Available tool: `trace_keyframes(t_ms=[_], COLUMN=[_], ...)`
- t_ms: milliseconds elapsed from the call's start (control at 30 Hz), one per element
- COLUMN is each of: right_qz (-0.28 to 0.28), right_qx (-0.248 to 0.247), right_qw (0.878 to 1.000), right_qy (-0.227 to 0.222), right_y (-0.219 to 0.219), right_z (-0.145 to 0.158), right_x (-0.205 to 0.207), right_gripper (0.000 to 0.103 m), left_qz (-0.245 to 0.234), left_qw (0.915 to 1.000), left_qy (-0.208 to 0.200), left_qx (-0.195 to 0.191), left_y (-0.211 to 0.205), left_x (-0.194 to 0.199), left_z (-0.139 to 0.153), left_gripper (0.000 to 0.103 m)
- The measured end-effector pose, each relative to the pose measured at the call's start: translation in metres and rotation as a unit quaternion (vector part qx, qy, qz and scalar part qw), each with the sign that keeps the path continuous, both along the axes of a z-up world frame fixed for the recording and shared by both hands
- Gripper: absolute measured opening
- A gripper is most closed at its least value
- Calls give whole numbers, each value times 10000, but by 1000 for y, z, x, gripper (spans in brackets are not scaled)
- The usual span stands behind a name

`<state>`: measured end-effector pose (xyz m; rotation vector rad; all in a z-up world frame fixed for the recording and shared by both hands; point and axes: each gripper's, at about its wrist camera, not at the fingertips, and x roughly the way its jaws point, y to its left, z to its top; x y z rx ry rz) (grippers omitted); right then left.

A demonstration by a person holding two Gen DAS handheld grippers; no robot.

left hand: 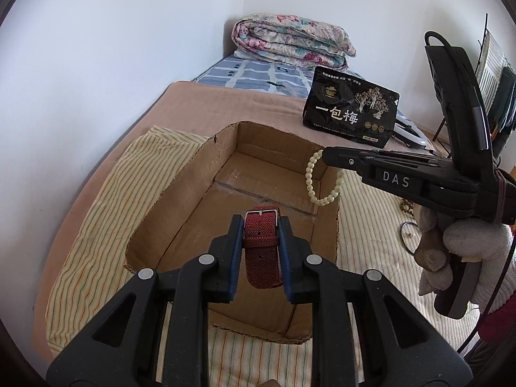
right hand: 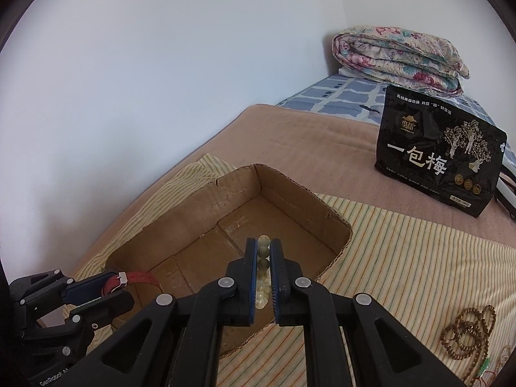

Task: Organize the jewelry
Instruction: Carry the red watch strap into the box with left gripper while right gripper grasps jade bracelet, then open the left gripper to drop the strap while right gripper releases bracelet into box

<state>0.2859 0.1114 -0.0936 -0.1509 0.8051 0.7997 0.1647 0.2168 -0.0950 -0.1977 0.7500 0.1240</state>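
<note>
An open cardboard box (left hand: 180,190) (right hand: 180,213) sits on a striped cloth on the bed. My left gripper (left hand: 259,222) hangs over the box's near side, shut on a red watch strap (left hand: 261,251) with a silver buckle. From the right wrist view the same left gripper (right hand: 113,285) and the red strap (right hand: 142,278) appear at the box's left rim. My right gripper (right hand: 263,245) is shut on a pale bead bracelet (right hand: 262,264) above the box. In the left wrist view the right gripper (left hand: 325,154) holds that bracelet (left hand: 311,177) dangling over the box's right wall.
A black snack bag (left hand: 350,109) (right hand: 435,158) stands behind the box on the tan blanket. A folded floral quilt (left hand: 290,37) (right hand: 400,54) lies at the far end by the wall. Brown bead strands (right hand: 471,332) and a thin metal ring (left hand: 408,235) lie on the striped cloth at right.
</note>
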Motion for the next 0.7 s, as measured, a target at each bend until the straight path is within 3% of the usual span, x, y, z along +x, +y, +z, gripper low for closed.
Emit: trace_keyframes(t_ms=[200,233,300,333,700], right_qz=[-10,-29,-73,-104,-279], right_qx=[-35,-32,-9,4,-37], right_qw=[10000,10000,10000,9999,9996], right_qy=[26,36,56,58,-103], right_y=[2,2,0,-2,-18], right_z=[-2,-2,-2,-2,9], right_x=[3,3,5,5,2], right_gripper=[8,14,26,29,34], left_qz=[55,73,98,108,95], left_qw=[10000,9999,9999,9999,9999], left_qy=[36,31,11,6,-37], left_qx=[75,97,82,92,137], left_y=[0,0,1,1,-3], left_x=[1,1,1,1,-1], left_z=[-2,-2,-2,-1,3], left_gripper=[20,22,36,36,36])
